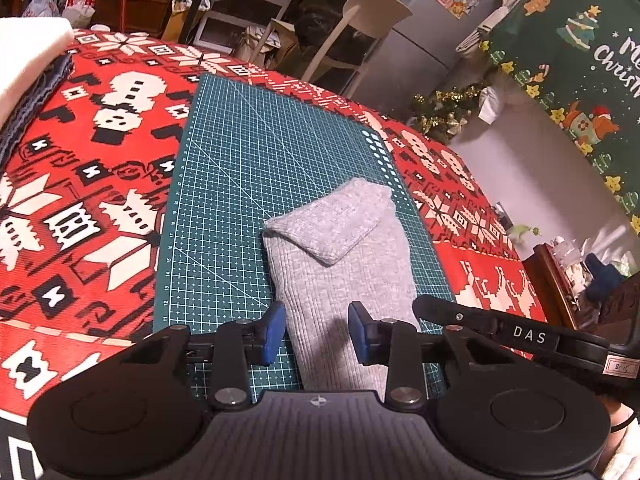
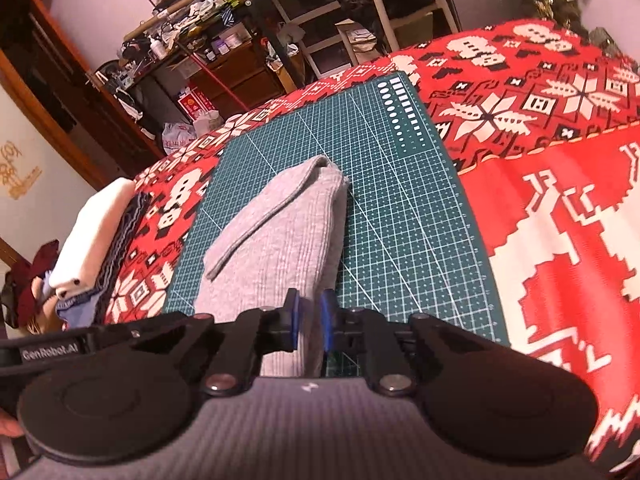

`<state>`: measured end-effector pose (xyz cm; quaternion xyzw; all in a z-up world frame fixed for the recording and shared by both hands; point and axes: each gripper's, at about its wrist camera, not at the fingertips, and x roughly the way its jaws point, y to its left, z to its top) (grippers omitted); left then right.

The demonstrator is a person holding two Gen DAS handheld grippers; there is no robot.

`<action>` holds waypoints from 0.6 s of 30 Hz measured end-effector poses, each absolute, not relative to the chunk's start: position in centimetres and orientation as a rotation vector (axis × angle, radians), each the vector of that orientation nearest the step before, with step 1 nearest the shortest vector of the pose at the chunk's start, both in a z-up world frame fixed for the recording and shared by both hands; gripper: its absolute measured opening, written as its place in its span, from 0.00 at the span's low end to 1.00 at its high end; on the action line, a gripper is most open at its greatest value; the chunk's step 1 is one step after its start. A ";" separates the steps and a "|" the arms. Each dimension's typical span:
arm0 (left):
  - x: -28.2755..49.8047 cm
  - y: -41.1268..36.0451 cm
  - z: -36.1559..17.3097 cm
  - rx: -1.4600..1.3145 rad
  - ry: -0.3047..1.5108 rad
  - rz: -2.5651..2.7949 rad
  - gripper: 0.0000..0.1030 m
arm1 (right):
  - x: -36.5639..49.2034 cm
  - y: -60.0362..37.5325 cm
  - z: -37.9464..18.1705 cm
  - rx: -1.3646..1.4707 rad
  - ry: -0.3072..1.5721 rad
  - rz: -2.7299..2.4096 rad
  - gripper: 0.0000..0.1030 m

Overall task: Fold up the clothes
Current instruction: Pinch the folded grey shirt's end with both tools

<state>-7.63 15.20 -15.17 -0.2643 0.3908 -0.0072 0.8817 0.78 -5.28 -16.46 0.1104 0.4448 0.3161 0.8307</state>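
A grey ribbed knit garment point(image 1: 344, 264) lies folded into a long narrow strip on the green cutting mat point(image 1: 240, 168), its far end flapped over. My left gripper point(image 1: 316, 332) is open, its blue pads straddling the near end of the garment just above it. My right gripper point(image 2: 310, 320) is nearly closed on the near right edge of the same grey garment point(image 2: 280, 240), with cloth between its blue pads. The right gripper's black body shows in the left wrist view point(image 1: 520, 332), close beside my left one.
The mat point(image 2: 400, 208) lies on a red, white and black Christmas tablecloth point(image 1: 80, 200). A stack of folded clothes, white on top of dark blue point(image 2: 96, 236), sits at the table's left edge. Chair, shelves and clutter stand beyond the table.
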 end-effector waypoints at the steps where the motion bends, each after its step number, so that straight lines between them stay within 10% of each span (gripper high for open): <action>1: -7.5 15.2 -15.3 -0.550 0.819 -0.012 0.32 | 1.0 -5.3 -16.6 0.251 0.949 0.669 0.15; 18: -6.0 15.3 -17.1 -0.592 0.875 -0.023 0.25 | 1.4 -3.5 -18.8 0.251 0.960 0.646 0.13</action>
